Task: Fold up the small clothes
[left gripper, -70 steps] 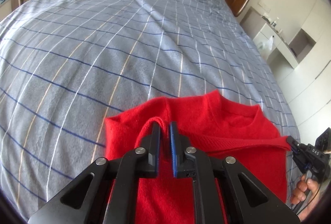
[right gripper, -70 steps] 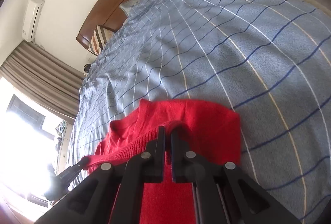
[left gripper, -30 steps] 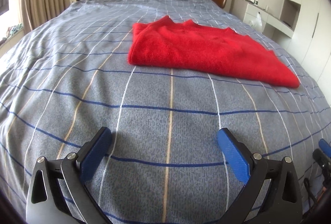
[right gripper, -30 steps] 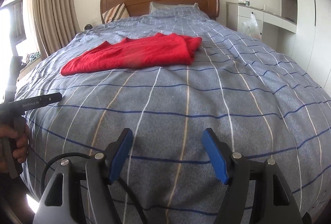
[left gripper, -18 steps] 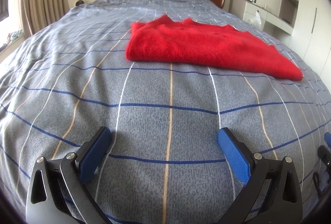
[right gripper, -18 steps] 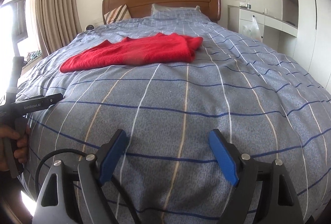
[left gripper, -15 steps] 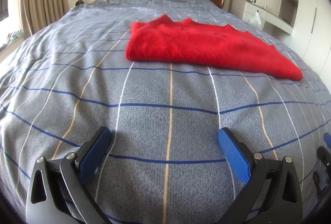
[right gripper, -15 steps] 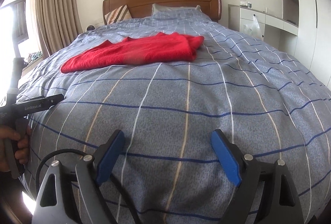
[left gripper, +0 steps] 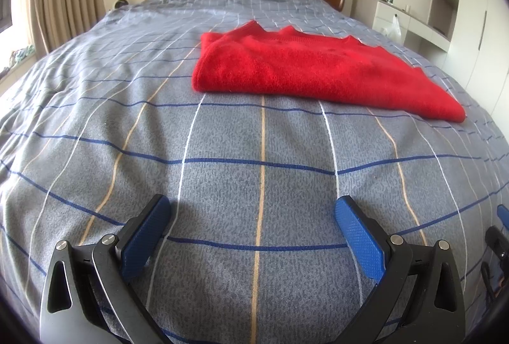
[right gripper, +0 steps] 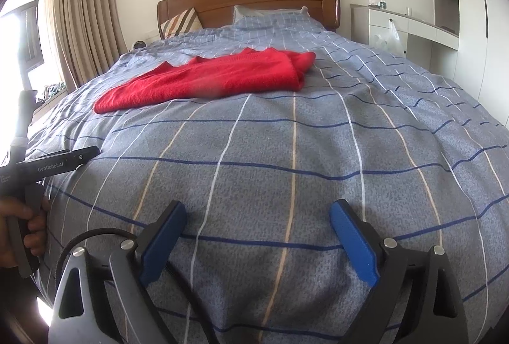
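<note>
Sweater (left gripper: 311,73) folds indistinct, both hand-held grippers spread, right (right gripper: 254,216) widening, left (left gripper: 251,213) empty.

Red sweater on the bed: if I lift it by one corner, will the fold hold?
Probably not. The red sweater looks like soft, fuzzy knit lying in loose layers, so it would likely droop and unfold. It should feel light, and may cling slightly to the checked bedspread rather than slide.

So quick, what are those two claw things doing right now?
Left gripper: open, holding nothing.
Right gripper: fingers opening, nothing between them; red sweater lies apart.
</note>
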### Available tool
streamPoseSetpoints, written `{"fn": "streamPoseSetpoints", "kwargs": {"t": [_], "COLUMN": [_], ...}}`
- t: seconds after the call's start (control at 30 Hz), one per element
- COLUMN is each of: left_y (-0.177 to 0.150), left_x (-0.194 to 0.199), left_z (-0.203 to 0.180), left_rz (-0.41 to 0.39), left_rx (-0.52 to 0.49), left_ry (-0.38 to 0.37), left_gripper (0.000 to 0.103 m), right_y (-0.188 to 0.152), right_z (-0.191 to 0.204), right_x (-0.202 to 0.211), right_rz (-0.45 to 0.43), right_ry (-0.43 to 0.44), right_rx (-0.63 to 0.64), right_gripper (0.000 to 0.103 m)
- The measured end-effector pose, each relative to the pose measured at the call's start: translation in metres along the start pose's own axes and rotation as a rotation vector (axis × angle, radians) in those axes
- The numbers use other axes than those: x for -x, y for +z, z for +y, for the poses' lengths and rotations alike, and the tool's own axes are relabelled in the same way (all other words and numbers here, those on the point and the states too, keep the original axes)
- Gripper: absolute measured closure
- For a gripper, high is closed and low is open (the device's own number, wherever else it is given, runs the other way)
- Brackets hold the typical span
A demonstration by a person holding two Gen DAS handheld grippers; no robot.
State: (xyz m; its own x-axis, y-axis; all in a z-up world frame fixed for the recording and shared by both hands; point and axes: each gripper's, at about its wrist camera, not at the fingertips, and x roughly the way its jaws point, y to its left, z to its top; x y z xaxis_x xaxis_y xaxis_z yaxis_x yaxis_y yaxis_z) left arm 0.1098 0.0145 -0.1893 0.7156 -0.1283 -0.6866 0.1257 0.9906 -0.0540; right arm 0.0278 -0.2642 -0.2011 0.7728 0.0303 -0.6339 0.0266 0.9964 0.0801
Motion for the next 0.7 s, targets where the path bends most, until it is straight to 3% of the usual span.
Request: {"fn": "streamPoseSetpoints", "kwargs": {"t": [0.7], "left_y": [0.0004], "left_x": [-0.0009], "left_z": [0.0005], "left_rz": [0.006], "left_rx": [0.0], "left_ry": [-0.001], "left_gripper": [0.0], "right_y": [-0.0005], "right_z": [0.0008], "right_x": [-0.0004], "right_rz": [0.002], "right_ry": [0.005], "right_rx": [-0.009], "right_gripper": [0.01]}}
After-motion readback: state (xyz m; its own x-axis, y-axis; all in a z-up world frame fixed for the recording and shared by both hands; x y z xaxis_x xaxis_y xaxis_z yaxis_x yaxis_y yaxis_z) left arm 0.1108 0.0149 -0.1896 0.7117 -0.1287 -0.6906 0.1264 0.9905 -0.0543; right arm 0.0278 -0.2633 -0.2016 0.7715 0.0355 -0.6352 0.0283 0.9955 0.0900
